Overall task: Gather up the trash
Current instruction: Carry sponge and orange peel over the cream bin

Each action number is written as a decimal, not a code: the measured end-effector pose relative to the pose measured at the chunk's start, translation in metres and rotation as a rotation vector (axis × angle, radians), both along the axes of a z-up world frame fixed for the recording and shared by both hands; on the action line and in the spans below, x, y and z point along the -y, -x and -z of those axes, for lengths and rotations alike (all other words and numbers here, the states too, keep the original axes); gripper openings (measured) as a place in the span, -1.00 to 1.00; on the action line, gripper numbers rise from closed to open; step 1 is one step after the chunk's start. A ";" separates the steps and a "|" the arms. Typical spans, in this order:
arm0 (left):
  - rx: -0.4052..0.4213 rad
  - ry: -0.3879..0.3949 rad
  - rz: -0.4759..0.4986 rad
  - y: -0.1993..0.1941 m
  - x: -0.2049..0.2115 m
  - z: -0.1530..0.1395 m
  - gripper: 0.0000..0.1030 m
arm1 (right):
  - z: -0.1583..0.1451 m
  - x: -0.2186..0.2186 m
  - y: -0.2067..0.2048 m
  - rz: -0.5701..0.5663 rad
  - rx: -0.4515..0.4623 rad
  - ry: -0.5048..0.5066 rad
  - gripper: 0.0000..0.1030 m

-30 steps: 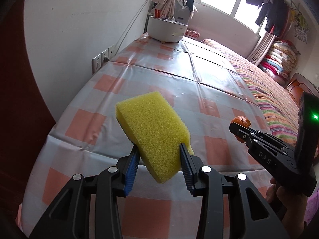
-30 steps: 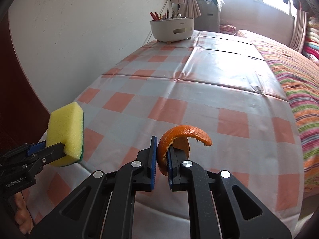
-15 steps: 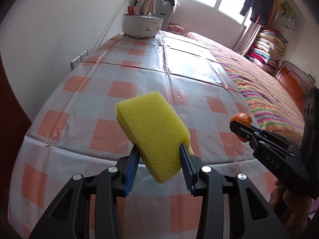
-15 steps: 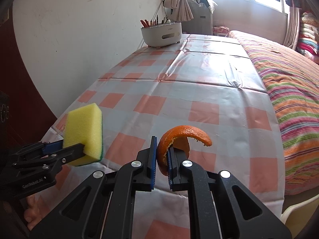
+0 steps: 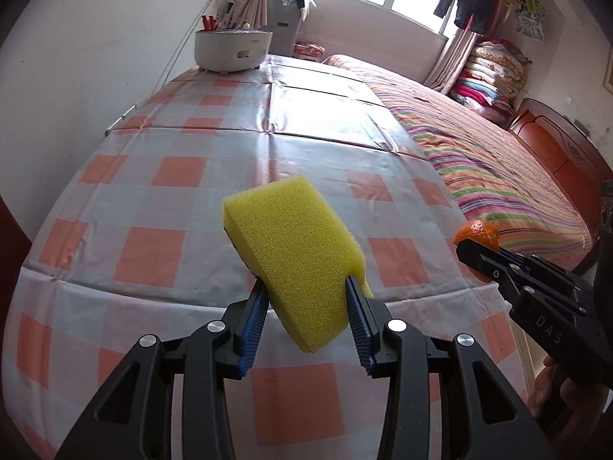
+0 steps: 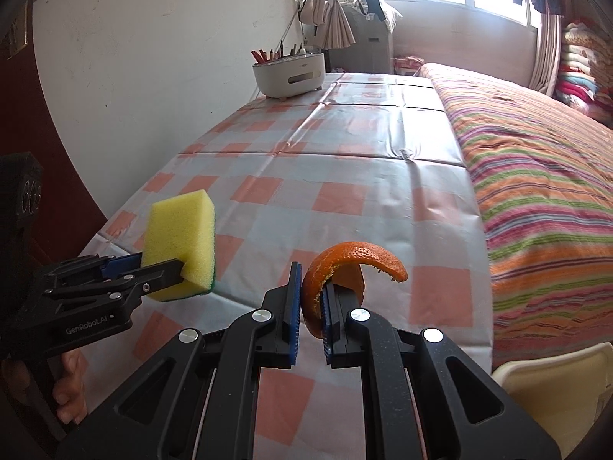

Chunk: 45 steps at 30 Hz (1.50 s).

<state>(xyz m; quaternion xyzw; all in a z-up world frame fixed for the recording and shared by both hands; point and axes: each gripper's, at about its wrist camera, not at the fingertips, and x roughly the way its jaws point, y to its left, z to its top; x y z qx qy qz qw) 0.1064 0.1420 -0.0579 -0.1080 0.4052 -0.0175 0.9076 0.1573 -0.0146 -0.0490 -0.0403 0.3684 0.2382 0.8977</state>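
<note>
My left gripper [image 5: 304,303] is shut on a yellow sponge [image 5: 295,253] with a green underside, held in the air in front of the table's near edge. The sponge also shows in the right wrist view [image 6: 180,243] at the left. My right gripper [image 6: 310,299] is shut on a curled orange peel [image 6: 345,272], also held off the table. The peel shows in the left wrist view [image 5: 477,235] at the right, at the tip of the right gripper [image 5: 475,253].
A long table with an orange-and-white checked cloth [image 5: 214,176] runs away along the white wall. A white utensil holder [image 5: 231,50] stands at its far end. A striped bed [image 6: 536,176] lies along the right. A pale chair edge [image 6: 555,375] sits low right.
Both grippers have drawn back from the table with their loads still held. The table's near edge and hanging cloth now show below the sponge and the peel.
</note>
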 end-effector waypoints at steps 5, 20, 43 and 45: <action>0.005 -0.006 0.033 -0.002 0.019 -0.001 -0.23 | -0.002 0.019 0.011 0.017 0.007 0.002 -0.83; 0.023 -0.017 0.136 -0.005 0.080 -0.006 -0.21 | -0.002 0.097 0.031 0.125 0.015 -0.014 -0.81; 0.027 -0.022 0.283 -0.003 0.167 -0.011 -0.21 | -0.002 0.193 0.057 0.310 0.021 -0.083 -0.79; 0.026 -0.026 0.300 -0.003 0.177 -0.011 -0.21 | 0.000 0.201 0.057 0.326 0.019 -0.085 -0.79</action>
